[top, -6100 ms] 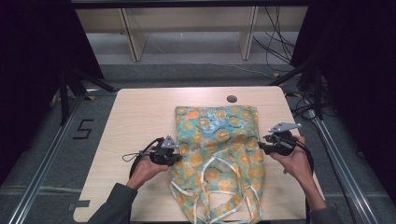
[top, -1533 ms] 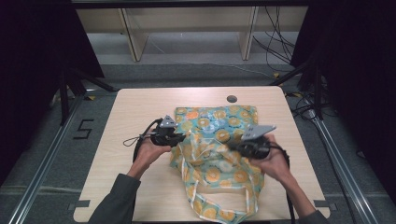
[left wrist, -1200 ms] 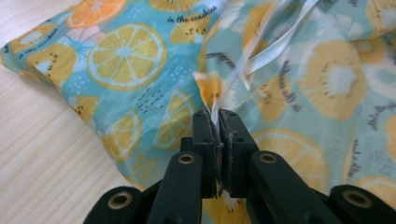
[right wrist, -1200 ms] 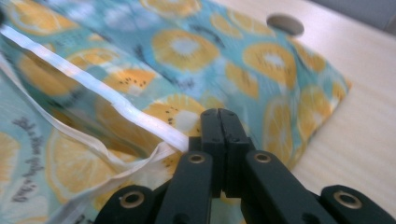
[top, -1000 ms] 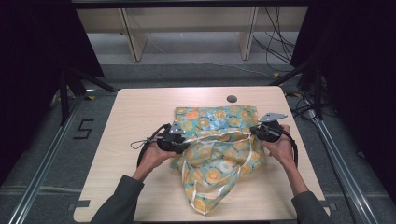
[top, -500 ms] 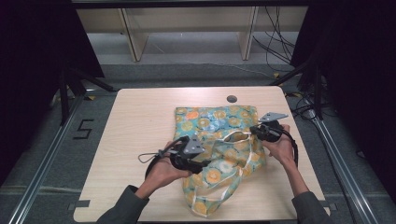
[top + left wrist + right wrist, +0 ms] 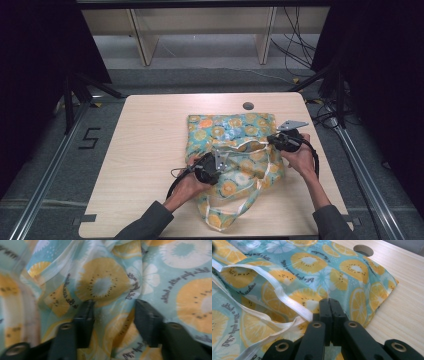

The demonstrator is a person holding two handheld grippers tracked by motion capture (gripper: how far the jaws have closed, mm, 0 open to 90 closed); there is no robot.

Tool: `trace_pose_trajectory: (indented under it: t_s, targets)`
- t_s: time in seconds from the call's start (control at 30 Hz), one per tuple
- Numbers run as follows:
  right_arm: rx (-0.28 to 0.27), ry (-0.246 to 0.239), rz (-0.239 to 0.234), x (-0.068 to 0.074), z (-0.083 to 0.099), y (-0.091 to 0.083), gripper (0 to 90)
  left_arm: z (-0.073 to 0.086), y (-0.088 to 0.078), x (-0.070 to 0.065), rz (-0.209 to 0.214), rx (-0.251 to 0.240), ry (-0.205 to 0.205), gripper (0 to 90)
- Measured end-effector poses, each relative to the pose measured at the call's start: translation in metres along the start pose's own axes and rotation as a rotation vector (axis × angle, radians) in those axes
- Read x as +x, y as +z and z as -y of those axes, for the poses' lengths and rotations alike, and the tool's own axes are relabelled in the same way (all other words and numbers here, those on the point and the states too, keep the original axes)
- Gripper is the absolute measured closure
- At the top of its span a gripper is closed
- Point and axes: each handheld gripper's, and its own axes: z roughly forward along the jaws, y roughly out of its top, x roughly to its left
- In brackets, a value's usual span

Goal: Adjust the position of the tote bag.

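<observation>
Shifting inward from the bag's left edge, the left tool has come across and down onto the middle of the fruit-print tote bag over the last second, where a second ago it sat at the bag's left border. Its jaws have just been closing a little, yet in the left gripper view they stand apart with crumpled cloth bulging up between them; the pads flank that fold and do not seem to pinch it, so I judge this tool open over the fabric, about to gather a fresh hold. That suggests the folding or straightening of the bag is mid-way, with the left hand hunting a new grab point.

Under and ahead of that tool the bag lies on the desk, its white handle straps looping loose toward the person.

At the right, the right tool has kept its place at the bag's right edge. In the right gripper view its jaws are pressed together on the cloth beside a white strap, holding the edge as an anchor.

Cursive black print repeats across the fabric; it is too blurred in the left gripper view, and in the right gripper view only scraps such as "sunshine" seem legible. No brand mark can be made out. A large "5" is marked on the floor, left of the desk.
</observation>
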Motion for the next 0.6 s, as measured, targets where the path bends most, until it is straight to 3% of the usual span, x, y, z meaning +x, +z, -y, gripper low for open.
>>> trace_pose_trajectory:
  t_s: [0.13, 0.17, 0.27, 0.4, 0.5, 0.53, 0.6]
  targets:
    - [0.001, 0.001, 0.003, 0.0, 0.0, 0.0, 90.0, 0.002, 0.003, 0.002, 0.0, -0.013, 0.016, 85.2]
    - [0.004, 0.002, 0.002, 0.0, 0.0, 0.0, 89.9, 0.002, 0.001, 0.003, 0.007, -0.01, 0.022, 88.2]
    - [-0.006, -0.017, 0.038, 0.001, -0.001, -0.001, 82.8, 0.001, -0.005, 0.007, 0.038, -0.052, -0.007, 89.6]
    - [-0.008, 0.005, 0.029, 0.003, -0.008, -0.013, 69.4, -0.003, -0.025, 0.02, 0.063, -0.136, -0.075, 89.7]
    - [-0.057, 0.035, 0.027, 0.009, -0.019, -0.035, 62.3, -0.004, -0.041, 0.034, 0.065, -0.171, -0.087, 89.7]
    - [-0.058, 0.033, 0.012, 0.012, -0.022, -0.044, 60.7, -0.004, -0.046, 0.039, 0.068, -0.191, -0.113, 89.7]
    - [-0.087, 0.035, -0.038, 0.025, -0.031, -0.065, 60.0, -0.005, -0.051, 0.044, 0.072, -0.208, -0.126, 89.7]
